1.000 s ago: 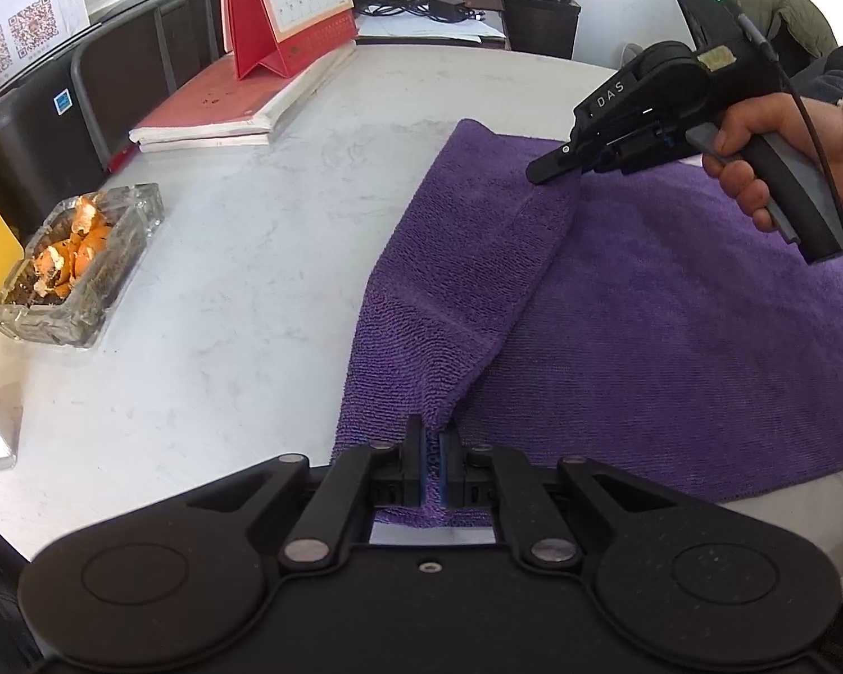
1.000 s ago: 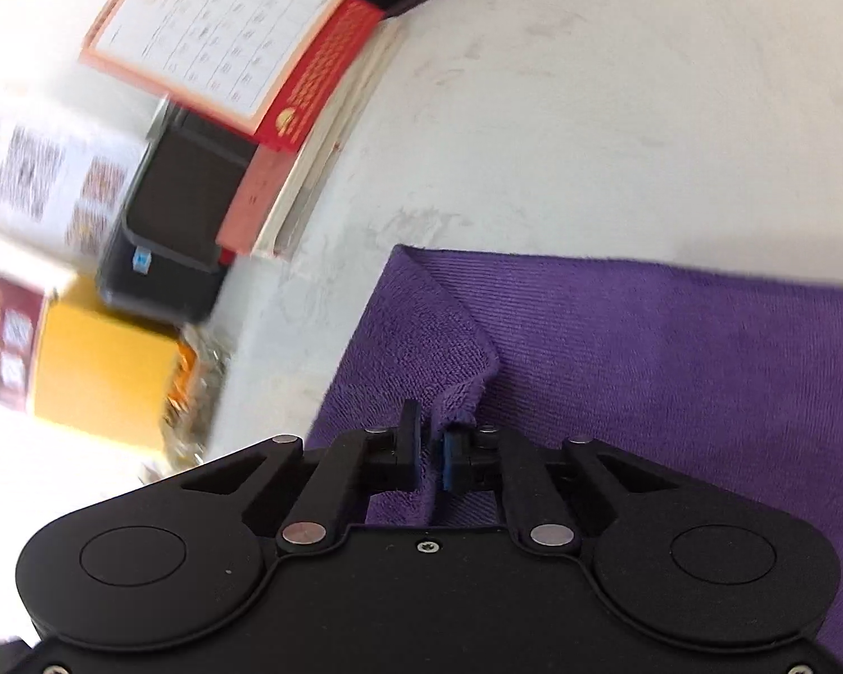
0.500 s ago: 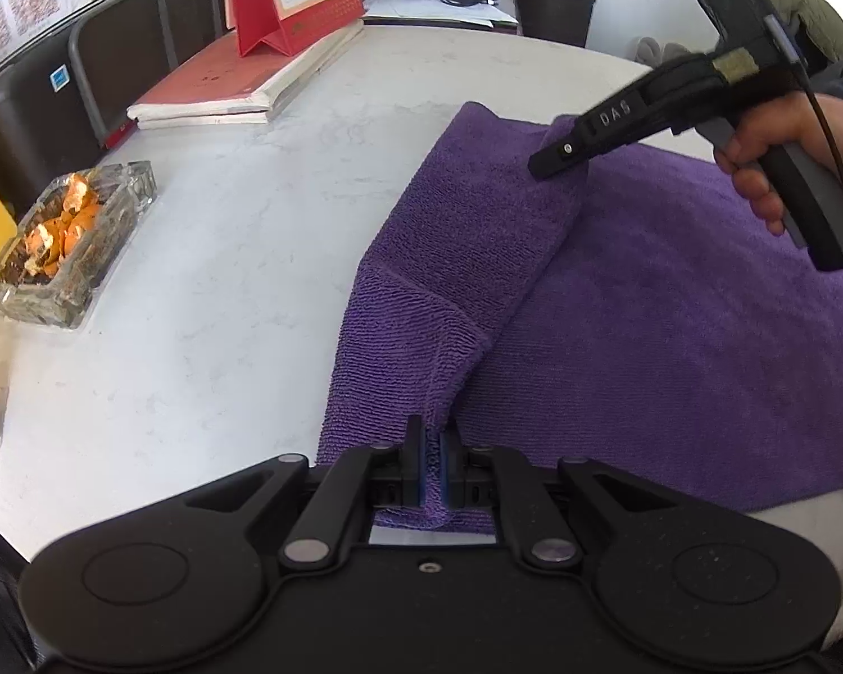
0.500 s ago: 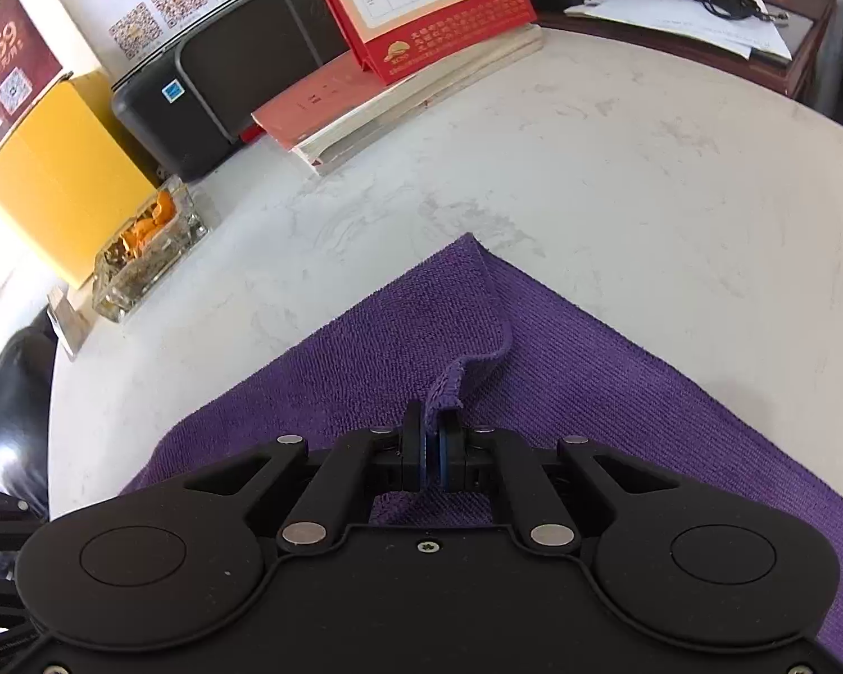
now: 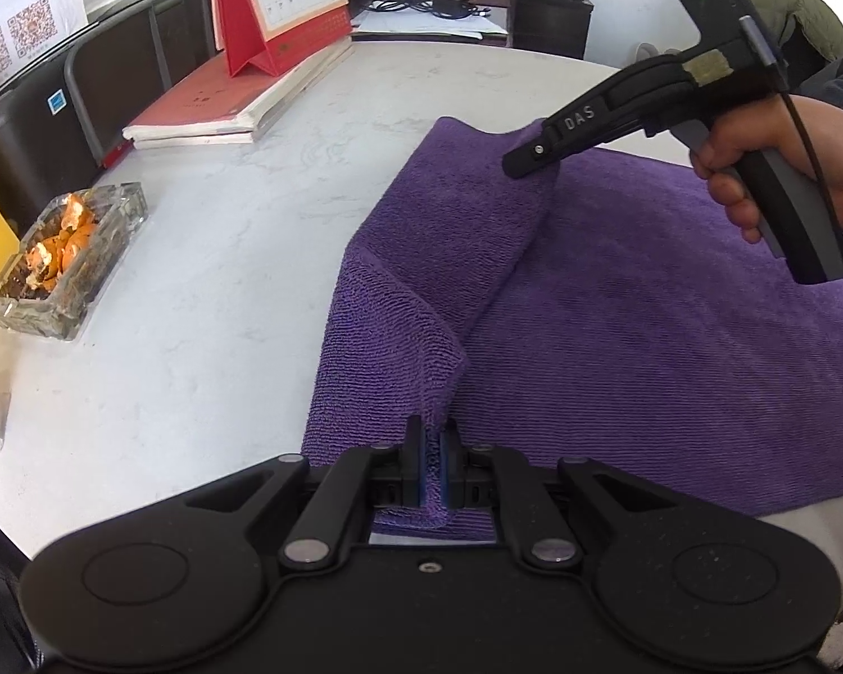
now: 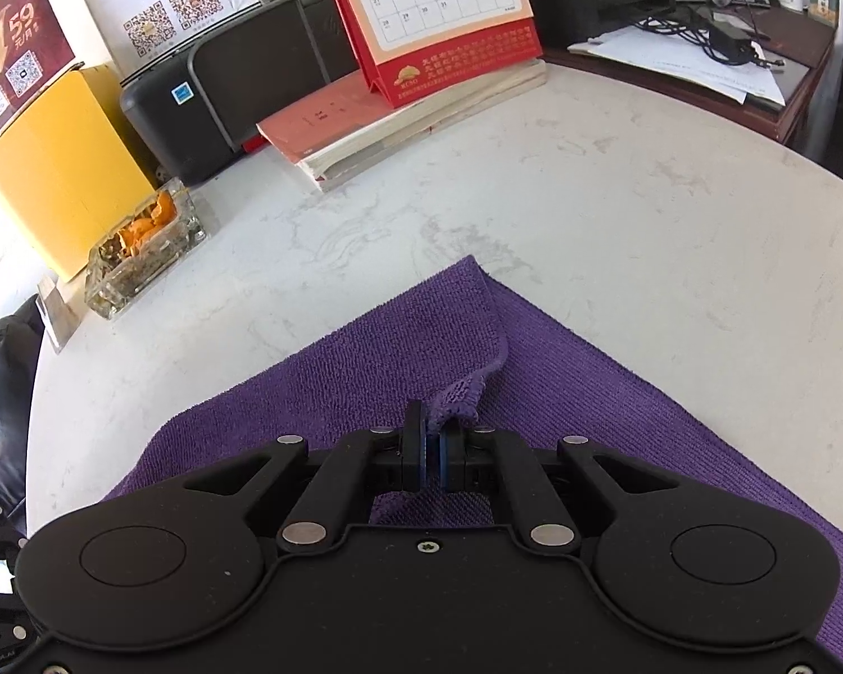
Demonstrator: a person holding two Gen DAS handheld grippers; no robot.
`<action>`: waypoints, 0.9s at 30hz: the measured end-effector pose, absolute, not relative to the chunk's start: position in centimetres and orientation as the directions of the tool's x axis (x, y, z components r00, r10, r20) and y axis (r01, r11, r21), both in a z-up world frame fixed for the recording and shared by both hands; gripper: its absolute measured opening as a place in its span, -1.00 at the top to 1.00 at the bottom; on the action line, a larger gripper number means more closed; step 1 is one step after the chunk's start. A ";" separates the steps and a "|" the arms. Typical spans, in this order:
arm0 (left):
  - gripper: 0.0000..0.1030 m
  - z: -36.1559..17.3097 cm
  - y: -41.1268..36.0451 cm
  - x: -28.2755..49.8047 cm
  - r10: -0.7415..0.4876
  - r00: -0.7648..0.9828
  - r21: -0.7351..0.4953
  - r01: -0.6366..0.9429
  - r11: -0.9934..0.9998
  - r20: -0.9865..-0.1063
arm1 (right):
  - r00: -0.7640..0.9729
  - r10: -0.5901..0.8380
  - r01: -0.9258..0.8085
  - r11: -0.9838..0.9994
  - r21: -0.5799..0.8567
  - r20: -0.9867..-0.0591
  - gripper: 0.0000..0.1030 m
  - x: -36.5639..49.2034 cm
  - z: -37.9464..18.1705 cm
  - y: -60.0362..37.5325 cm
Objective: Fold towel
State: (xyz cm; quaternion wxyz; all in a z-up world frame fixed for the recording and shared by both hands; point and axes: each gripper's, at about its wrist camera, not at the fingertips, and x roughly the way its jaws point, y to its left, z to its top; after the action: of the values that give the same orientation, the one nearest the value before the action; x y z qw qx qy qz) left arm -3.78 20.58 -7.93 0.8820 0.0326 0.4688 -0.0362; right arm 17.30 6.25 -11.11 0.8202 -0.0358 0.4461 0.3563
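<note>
A purple towel (image 5: 646, 309) lies spread on the white marble table (image 5: 225, 258), its left edge lifted and curled over toward the right. My left gripper (image 5: 434, 463) is shut on the near corner of that edge. In the left wrist view the right gripper (image 5: 525, 160), held by a hand (image 5: 770, 151), pinches the far corner a little above the cloth. In the right wrist view the right gripper (image 6: 431, 458) is shut on that corner, and the towel (image 6: 590, 410) lies flat below it.
A glass ashtray (image 5: 62, 264) with orange peel sits at the left. A red desk calendar (image 5: 281, 5) stands on stacked notebooks (image 5: 225, 106) at the back. A yellow box (image 6: 56, 168) and a black printer (image 6: 241, 84) stand behind the table's far left edge.
The right gripper rolled upright and lifted the far corner slightly, carrying it over the towel. The folded-over strip has grown wider. The left gripper has kept its hold in place.
</note>
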 end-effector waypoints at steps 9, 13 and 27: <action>0.92 -8.0 18.6 -3.9 -0.039 0.537 0.029 0.117 0.993 -0.843 | 0.368 0.536 -0.579 0.772 0.264 -0.760 0.93 17.8 -10.9 4.8; 0.92 -8.1 17.7 -3.9 -0.034 0.522 0.035 0.122 0.992 -0.853 | 0.362 0.522 -0.579 0.775 0.253 -0.772 0.93 17.9 -11.1 4.6; 0.92 -6.1 13.4 -4.7 0.036 0.528 0.063 0.034 0.997 -0.848 | 0.339 0.588 -0.633 0.720 0.285 -0.735 0.93 18.5 -9.6 3.0</action>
State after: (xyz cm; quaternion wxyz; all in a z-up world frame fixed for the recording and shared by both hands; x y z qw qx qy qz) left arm -4.73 13.36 -6.13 0.8734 0.0360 0.4857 0.0005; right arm 18.52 3.05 -9.61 0.8177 -0.0256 0.4375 0.3732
